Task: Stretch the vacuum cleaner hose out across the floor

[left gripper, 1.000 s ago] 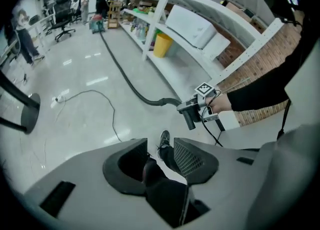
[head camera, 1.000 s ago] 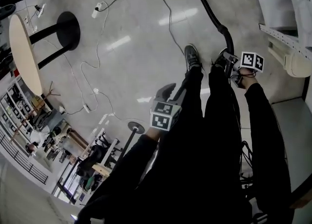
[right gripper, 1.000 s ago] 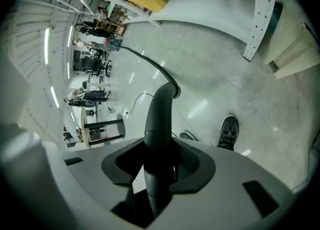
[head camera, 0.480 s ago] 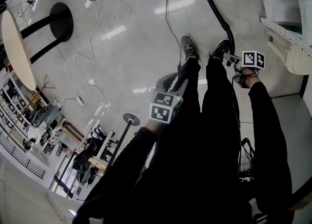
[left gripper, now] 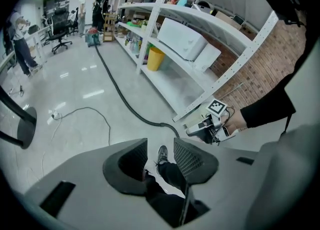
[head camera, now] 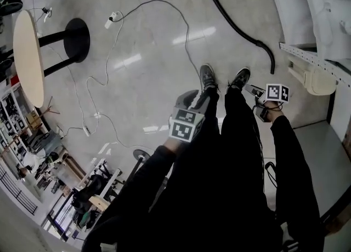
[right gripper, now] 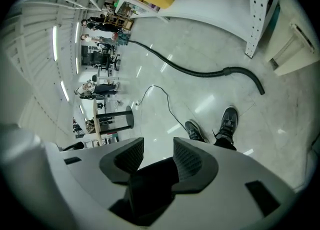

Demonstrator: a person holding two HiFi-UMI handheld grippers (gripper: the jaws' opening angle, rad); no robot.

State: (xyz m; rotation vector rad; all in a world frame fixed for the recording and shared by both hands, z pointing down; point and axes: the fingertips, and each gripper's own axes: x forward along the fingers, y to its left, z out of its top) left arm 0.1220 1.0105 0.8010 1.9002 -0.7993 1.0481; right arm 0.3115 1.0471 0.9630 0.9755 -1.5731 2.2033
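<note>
Black hose (head camera: 241,30), upper right, may curl back unheld: left gripper (head camera: 187,99) gapes empty, right gripper (head camera: 250,88) just opened its jaws, also empty.

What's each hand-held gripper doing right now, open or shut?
Left hand-held gripper: open, empty.
Right hand-held gripper: open, jaws just opened, empty.

Head view: looking steeply down from above the legs onto the floor (head camera: 148,43).
Left gripper view: facing downward along the shelving (left gripper: 175,34) aisle.
Right gripper view: tilting down across open floor.
Shared: all three are showing the hose (head camera: 236,23) and the shoes (head camera: 207,76).
</note>
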